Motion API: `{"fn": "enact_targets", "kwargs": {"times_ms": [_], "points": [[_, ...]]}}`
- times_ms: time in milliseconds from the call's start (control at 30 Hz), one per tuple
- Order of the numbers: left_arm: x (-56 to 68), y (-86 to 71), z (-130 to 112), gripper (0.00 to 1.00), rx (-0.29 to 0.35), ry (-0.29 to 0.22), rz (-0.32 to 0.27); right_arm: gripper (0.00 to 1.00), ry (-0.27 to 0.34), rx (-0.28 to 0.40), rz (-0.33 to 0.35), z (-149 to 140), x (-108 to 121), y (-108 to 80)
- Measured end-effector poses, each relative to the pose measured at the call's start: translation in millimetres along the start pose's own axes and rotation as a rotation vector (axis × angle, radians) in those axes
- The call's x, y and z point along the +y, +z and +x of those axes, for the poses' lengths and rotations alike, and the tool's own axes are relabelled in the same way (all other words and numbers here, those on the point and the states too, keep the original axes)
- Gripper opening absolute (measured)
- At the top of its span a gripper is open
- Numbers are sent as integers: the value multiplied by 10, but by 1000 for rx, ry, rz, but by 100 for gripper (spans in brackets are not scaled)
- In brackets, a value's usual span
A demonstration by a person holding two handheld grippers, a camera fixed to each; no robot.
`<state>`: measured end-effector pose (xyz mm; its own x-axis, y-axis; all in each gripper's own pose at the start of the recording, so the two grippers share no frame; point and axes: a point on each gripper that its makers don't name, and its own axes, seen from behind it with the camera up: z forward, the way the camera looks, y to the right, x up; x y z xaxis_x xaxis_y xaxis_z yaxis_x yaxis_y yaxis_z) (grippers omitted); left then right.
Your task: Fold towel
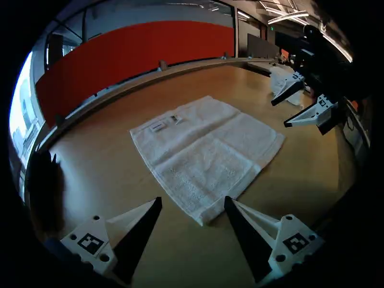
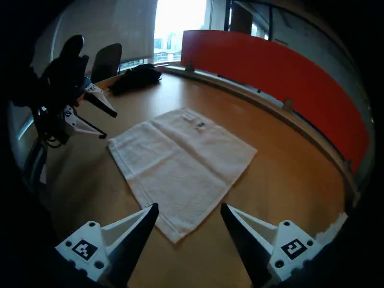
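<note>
White terry towel (image 1: 206,149) lies flat mid-surface, tags up | left tool (image 1: 192,199): white fingers apart, empty, framing the near corner | right tool (image 2: 188,205): apart, empty, at a neighbouring corner | step: likely pre-grasp; next: pinch both corners, carry them across | pale wooden surface (image 1: 96,163); dark bundle (image 2: 137,77) and red partition panel (image 1: 144,53) well apart, nothing obstructing.

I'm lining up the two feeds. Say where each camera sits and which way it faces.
Left gripper view: rides the left gripper, facing the towel on the table; its two open fingers frame one corner.
Right gripper view: rides the right gripper, facing the towel from another corner; own open fingers below.
Shared: towel, table, red partition; each shows the other gripper farther off.
</note>
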<state>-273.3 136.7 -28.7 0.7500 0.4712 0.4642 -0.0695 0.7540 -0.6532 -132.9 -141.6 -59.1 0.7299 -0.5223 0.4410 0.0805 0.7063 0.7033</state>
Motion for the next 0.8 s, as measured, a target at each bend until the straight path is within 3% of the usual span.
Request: {"fn": "enact_targets", "kwargs": {"times_ms": [367,800], "points": [[72,157,-198,96,-64,-8,-23,100,-9,-72,26,-315,-51,118],[134,246,-324,96,-114,-8,-49,99,2,-108,56,-502,-77,202]]}}
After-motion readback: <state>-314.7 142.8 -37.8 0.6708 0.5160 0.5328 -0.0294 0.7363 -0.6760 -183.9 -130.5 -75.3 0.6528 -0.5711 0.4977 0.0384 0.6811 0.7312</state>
